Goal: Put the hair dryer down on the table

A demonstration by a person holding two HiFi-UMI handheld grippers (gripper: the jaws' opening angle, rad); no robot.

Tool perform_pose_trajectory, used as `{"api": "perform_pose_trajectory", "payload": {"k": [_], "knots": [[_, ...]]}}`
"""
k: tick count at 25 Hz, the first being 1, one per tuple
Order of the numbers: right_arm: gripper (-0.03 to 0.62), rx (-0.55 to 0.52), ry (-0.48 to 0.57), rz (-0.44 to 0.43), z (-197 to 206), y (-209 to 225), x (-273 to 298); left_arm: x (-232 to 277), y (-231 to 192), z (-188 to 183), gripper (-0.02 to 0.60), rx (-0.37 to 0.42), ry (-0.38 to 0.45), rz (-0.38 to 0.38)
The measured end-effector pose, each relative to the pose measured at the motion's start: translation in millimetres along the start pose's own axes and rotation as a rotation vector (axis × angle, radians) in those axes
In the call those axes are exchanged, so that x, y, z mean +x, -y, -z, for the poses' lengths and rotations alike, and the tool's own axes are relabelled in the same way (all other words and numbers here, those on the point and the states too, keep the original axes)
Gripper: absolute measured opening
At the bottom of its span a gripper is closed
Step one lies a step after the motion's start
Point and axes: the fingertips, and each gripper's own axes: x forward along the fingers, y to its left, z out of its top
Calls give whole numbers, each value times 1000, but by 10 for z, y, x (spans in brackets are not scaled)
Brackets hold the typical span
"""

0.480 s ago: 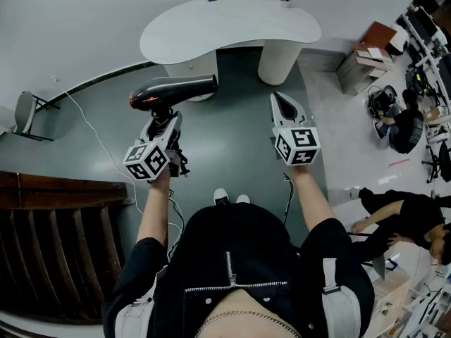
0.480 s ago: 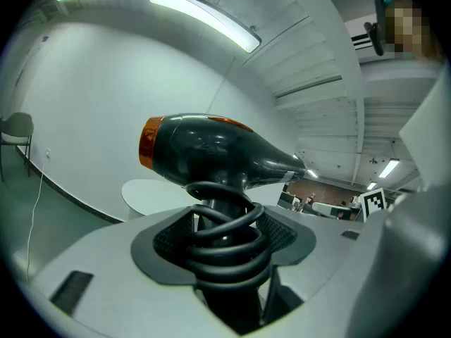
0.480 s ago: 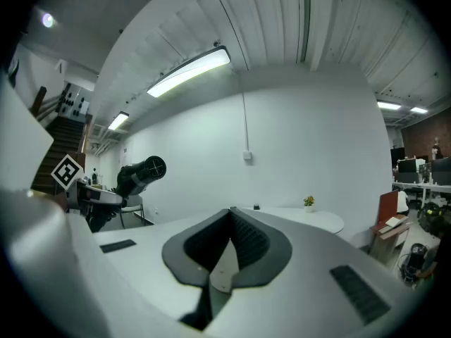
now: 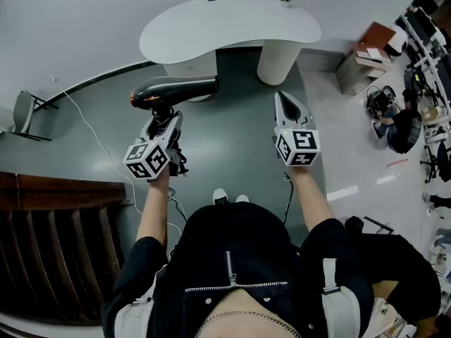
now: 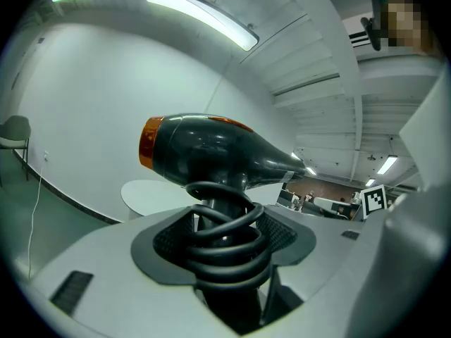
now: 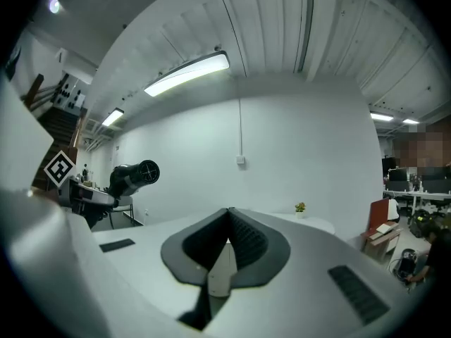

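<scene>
My left gripper (image 4: 163, 118) is clamped wide on the handle of the hair dryer (image 4: 176, 90), with the coiled cord (image 5: 222, 239) wrapped round that handle between the pads. From the left gripper view I cannot quite tell whether the pads bite the handle itself or mostly the coils. My right gripper (image 4: 285, 104) is closed and holds nothing. The dryer is up in the air in front of me, over the floor and well short of the white bench (image 4: 232, 27). So I judge the step in hand is the carry: I should step forward until the dryer is over the bench top. Then I should lower until the barrel or handle rests on the surface, and only then open, slowly, so the springy cord does not kick it sideways. The barrel's long axis lies about level and runs across me. Its nozzle (image 4: 211, 83) points to my right, toward the other gripper, the orange rear cap (image 4: 132, 99) to my left, and the handle hangs down into my grip.
</scene>
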Motion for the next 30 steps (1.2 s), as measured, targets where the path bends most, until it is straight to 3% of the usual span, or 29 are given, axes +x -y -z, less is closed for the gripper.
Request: {"api": "perform_pose_trajectory", "payload": {"k": [15, 30], "knots": [[6, 21, -13, 7, -2, -315, 73, 105, -231, -53, 282, 2, -27, 66], [6, 60, -70, -13, 255, 48, 533, 749, -262, -40, 282, 1, -63, 70]]}}
